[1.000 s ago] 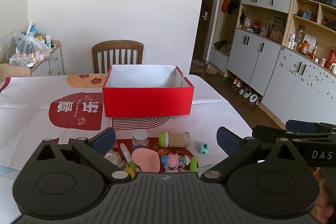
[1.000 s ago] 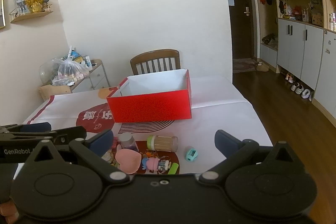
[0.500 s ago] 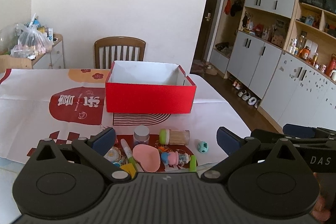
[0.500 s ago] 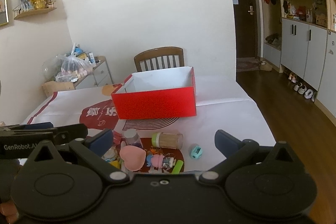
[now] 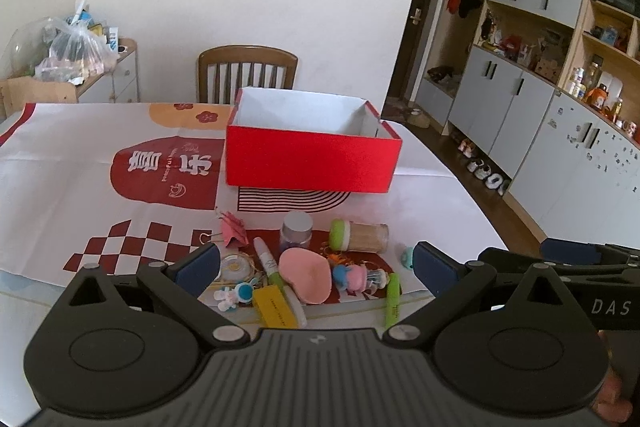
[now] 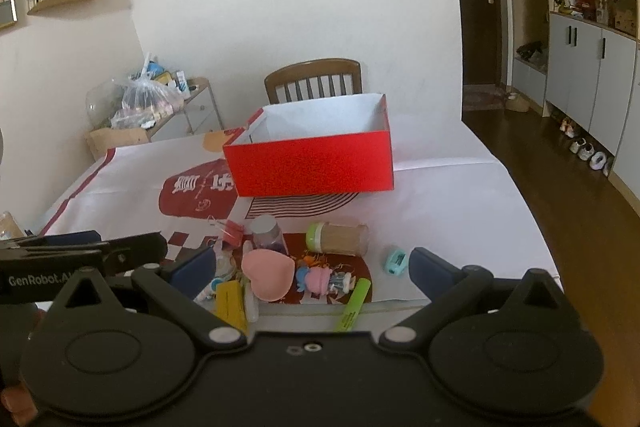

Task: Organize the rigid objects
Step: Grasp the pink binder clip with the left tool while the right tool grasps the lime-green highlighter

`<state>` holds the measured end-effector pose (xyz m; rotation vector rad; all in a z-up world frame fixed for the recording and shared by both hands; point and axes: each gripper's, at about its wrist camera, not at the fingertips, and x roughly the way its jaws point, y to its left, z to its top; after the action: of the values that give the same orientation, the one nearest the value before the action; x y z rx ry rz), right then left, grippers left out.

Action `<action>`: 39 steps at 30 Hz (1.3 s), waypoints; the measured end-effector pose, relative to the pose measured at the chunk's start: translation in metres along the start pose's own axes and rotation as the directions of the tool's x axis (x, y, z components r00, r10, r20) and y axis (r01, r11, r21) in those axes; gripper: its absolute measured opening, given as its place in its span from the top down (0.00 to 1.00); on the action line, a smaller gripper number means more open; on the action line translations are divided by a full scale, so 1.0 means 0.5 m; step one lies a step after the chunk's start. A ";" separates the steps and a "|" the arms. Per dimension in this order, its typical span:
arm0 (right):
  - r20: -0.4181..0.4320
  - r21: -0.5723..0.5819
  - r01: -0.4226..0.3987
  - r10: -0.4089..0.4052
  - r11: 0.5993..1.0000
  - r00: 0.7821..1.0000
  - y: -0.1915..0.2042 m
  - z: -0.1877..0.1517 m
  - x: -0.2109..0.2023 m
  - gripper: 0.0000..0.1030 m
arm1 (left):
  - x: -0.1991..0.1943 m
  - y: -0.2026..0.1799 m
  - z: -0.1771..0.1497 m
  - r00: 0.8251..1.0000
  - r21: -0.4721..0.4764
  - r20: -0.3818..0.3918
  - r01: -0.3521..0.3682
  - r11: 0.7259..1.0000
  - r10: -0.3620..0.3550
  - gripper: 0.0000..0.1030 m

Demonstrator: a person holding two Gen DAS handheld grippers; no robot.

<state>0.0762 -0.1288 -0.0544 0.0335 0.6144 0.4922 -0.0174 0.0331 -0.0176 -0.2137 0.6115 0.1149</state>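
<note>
An open red box (image 5: 312, 159) (image 6: 312, 163) stands mid-table. Near the front edge lies a cluster of small items: a pink heart-shaped case (image 5: 306, 275) (image 6: 268, 273), a toothpick jar with a green lid (image 5: 360, 235) (image 6: 338, 239), a small purple jar (image 5: 296, 233) (image 6: 266, 233), a green highlighter (image 5: 393, 299) (image 6: 354, 303), a yellow block (image 5: 274, 307), a doll keychain (image 5: 356, 275) and a teal sharpener (image 5: 407, 255) (image 6: 395, 259). My left gripper (image 5: 316, 269) and right gripper (image 6: 310, 267) are both open and empty, held above and just short of the cluster.
A wooden chair (image 5: 247, 71) stands behind the table. A side cabinet with plastic bags (image 5: 76, 55) is at the left. Cupboards (image 5: 560, 131) and a doorway line the right wall. The printed table cover (image 5: 120, 163) spreads left of the box.
Both grippers have risen and tilted down a little, so more of the item cluster and table shows. Both stay open. Nothing on the table has moved.
</note>
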 end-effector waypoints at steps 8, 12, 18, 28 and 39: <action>-0.033 -0.009 0.007 -0.008 1.000 0.999 0.015 0.002 0.033 0.00 | 0.034 0.029 -0.001 0.999 -0.005 -0.032 -0.001 1.000 0.000 0.00; -0.051 -0.003 0.012 -0.012 1.000 0.999 0.018 0.006 0.050 0.00 | 0.050 0.043 0.000 0.999 -0.012 -0.051 0.009 1.000 -0.010 0.00; -0.078 0.014 0.021 -0.020 1.000 0.997 0.015 0.009 0.081 0.00 | 0.083 0.072 0.013 0.997 -0.022 -0.080 -0.007 1.000 0.006 0.00; -0.130 0.033 0.072 -0.067 0.997 0.989 0.003 0.011 0.148 0.02 | 0.177 0.160 0.042 0.991 -0.062 -0.125 -0.048 0.997 0.040 0.00; -0.242 0.021 0.142 -0.133 0.990 0.961 -0.029 -0.023 0.245 0.19 | 0.300 0.197 0.041 0.990 0.034 -0.127 -0.053 0.998 0.057 0.00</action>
<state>0.1625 -0.0874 -0.1335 -0.0327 0.8583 0.3517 0.0994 0.1401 -0.1043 -0.1759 0.7469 0.1457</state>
